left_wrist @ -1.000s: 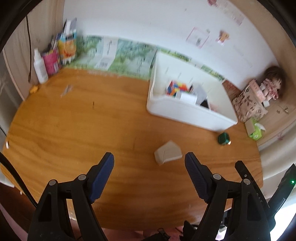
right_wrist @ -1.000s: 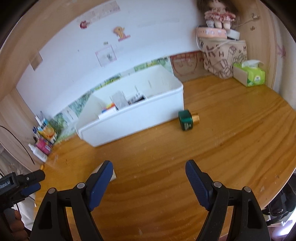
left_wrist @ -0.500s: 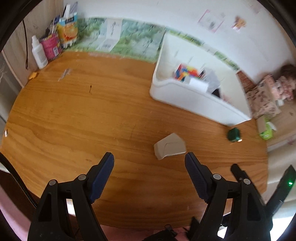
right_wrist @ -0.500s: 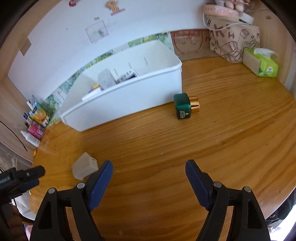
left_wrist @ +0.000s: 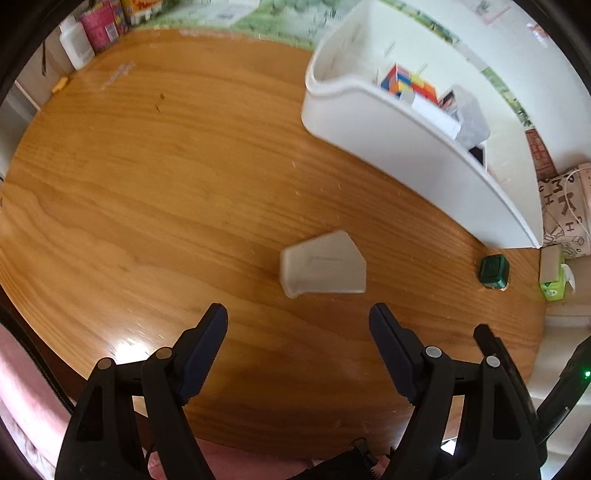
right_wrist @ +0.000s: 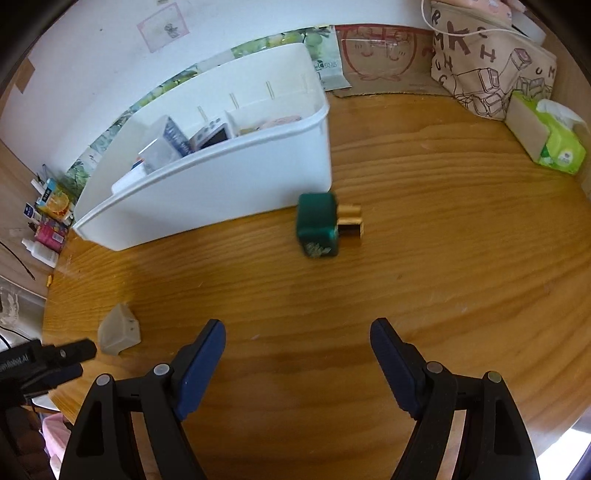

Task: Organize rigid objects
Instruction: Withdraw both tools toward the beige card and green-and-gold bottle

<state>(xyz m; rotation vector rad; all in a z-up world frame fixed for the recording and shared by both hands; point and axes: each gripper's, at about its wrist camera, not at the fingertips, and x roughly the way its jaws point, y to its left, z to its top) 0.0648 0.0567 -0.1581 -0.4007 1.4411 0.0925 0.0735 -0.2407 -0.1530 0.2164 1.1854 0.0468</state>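
A pale beige wedge-shaped block (left_wrist: 323,264) lies on the wooden table, just ahead of my left gripper (left_wrist: 298,319), which is open and empty. The same block (right_wrist: 119,328) shows at the lower left of the right wrist view. A dark green bottle with a gold cap (right_wrist: 319,224) lies on its side ahead of my right gripper (right_wrist: 297,334), also open and empty. Behind both stands a white bin (left_wrist: 406,147) holding a colourful cube (left_wrist: 400,82) and small boxes; the bin (right_wrist: 221,192) sits just left of the green bottle (left_wrist: 494,271).
A green tissue pack (right_wrist: 546,140) and a patterned bag (right_wrist: 487,62) stand at the back right. Bottles and cartons (left_wrist: 96,33) crowd the far left corner. The table's front edge (left_wrist: 258,443) runs just below my left gripper.
Both grippers have moved forward and lower toward the table. The beige block and the green bottle now look larger and closer. Neither object has moved.
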